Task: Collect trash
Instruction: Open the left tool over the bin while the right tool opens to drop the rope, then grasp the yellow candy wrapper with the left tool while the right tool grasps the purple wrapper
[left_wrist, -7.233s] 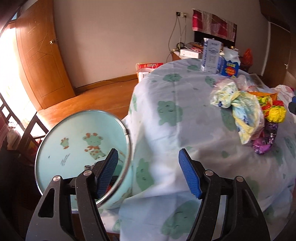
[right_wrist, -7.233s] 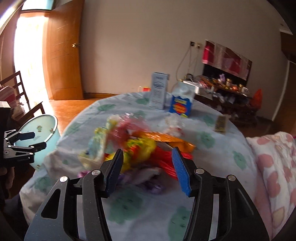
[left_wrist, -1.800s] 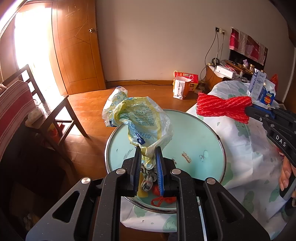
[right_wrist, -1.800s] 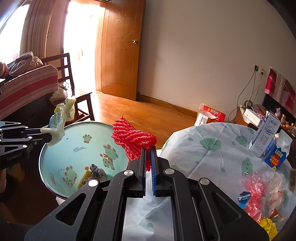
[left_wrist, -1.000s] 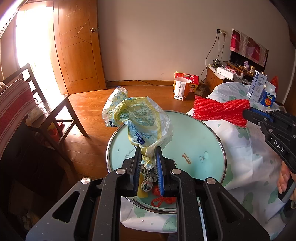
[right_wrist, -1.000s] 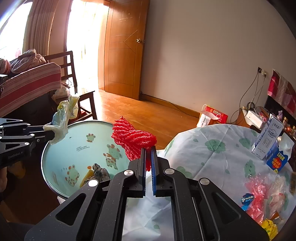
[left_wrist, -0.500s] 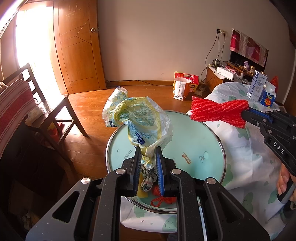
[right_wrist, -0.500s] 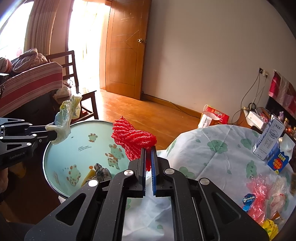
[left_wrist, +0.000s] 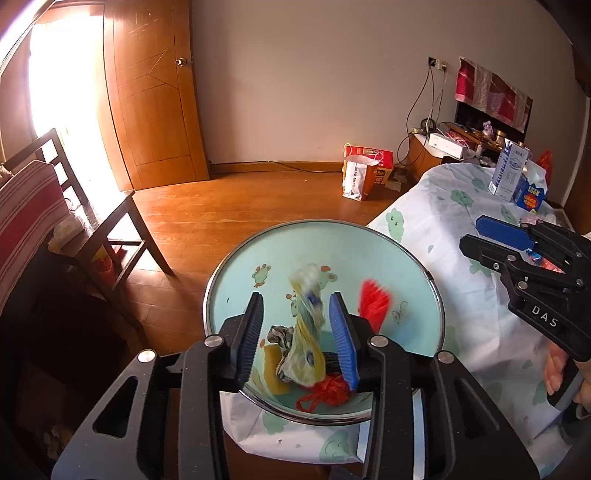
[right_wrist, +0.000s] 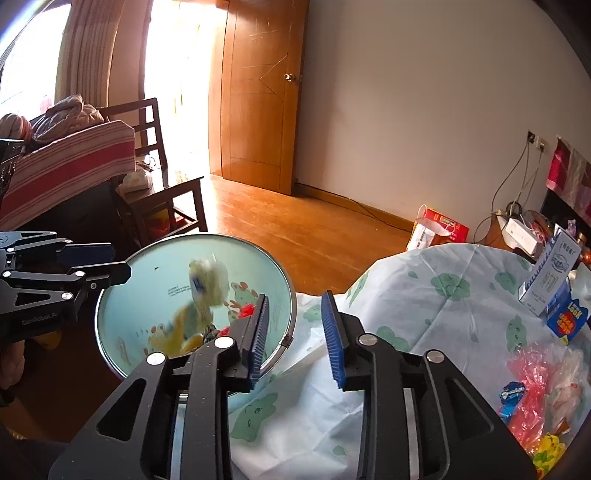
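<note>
A pale green bin (left_wrist: 373, 247) with cartoon prints stands beside the table; it also shows in the right wrist view (right_wrist: 155, 258). My left gripper (left_wrist: 297, 336) is open above the bin. A yellow plastic bag (left_wrist: 306, 332) is blurred, falling between its fingers into the bin; the right wrist view shows the bag (right_wrist: 201, 291) too. A red mesh net (left_wrist: 373, 304) is blurred, falling inside the bin. My right gripper (right_wrist: 293, 339) is open and empty over the bin's edge. More wrappers (right_wrist: 532, 387) lie on the table.
The table has a white cloth with green prints (right_wrist: 443, 295). A milk carton (right_wrist: 552, 273) and a blue box (right_wrist: 567, 317) stand at its far side. A wooden chair (left_wrist: 107, 240) is left of the bin. A paper bag (left_wrist: 356, 177) stands on the floor.
Both grippers have opened. The yellow bag has dropped from my left gripper and the red net from my right gripper; both are falling into the bin.
</note>
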